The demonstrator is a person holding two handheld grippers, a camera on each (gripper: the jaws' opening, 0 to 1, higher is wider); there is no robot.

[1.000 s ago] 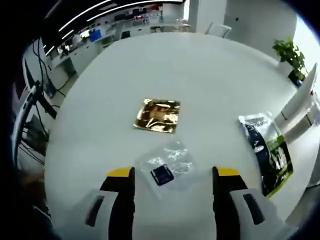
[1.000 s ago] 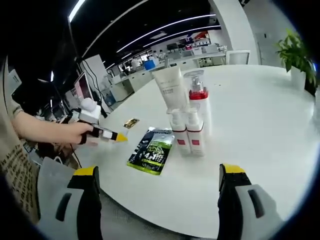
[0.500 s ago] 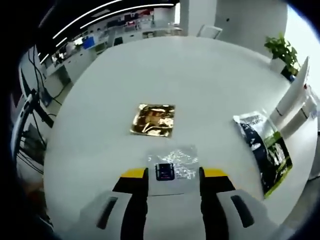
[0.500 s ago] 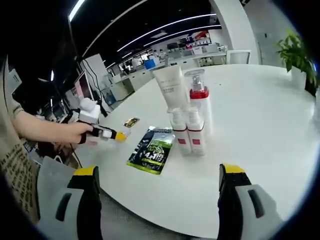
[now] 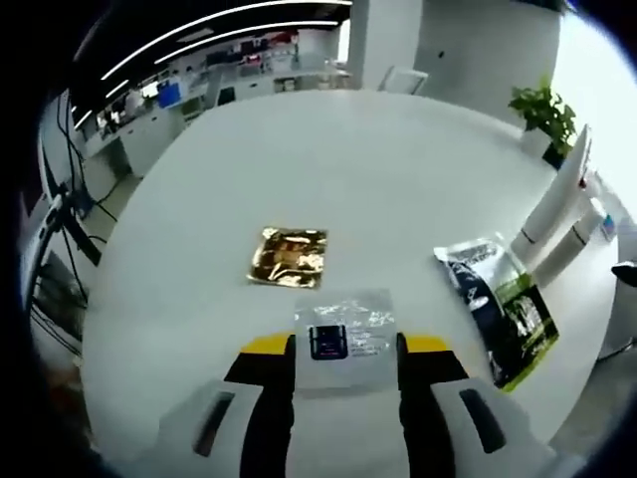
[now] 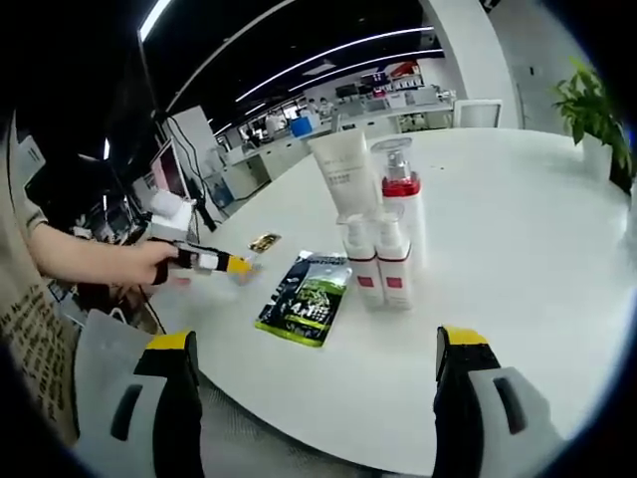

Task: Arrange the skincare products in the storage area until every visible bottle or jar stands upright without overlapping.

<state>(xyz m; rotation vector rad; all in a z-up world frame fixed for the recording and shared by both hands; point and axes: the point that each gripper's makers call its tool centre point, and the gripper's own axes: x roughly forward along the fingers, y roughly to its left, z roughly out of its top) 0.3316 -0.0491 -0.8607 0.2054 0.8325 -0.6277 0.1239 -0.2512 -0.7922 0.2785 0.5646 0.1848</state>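
Observation:
A clear sachet [image 5: 348, 321] with a dark blue label sits between the yellow-tipped jaws of my left gripper [image 5: 343, 345], which is shut on it just above the white table [image 5: 328, 159]. Beyond it lie a gold sachet [image 5: 289, 257] and a black-and-green pouch [image 5: 495, 299]. In the right gripper view a white tube [image 6: 343, 174], a pump bottle with a red collar [image 6: 400, 204] and two small white bottles [image 6: 379, 264] stand upright together. My right gripper [image 6: 318, 339] hangs open near the table edge, holding nothing.
A person's hand [image 6: 149, 264] holds the left gripper [image 6: 234, 265] at the table's left side, beside the gold sachet [image 6: 264, 242]. The pouch [image 6: 307, 297] lies flat in front of the bottles. A potted plant [image 6: 587, 110] stands at the far right. Office desks line the background.
My left gripper's jaws have closed in on the clear sachet, which now stays between them as the view shifts. The right gripper has not moved.

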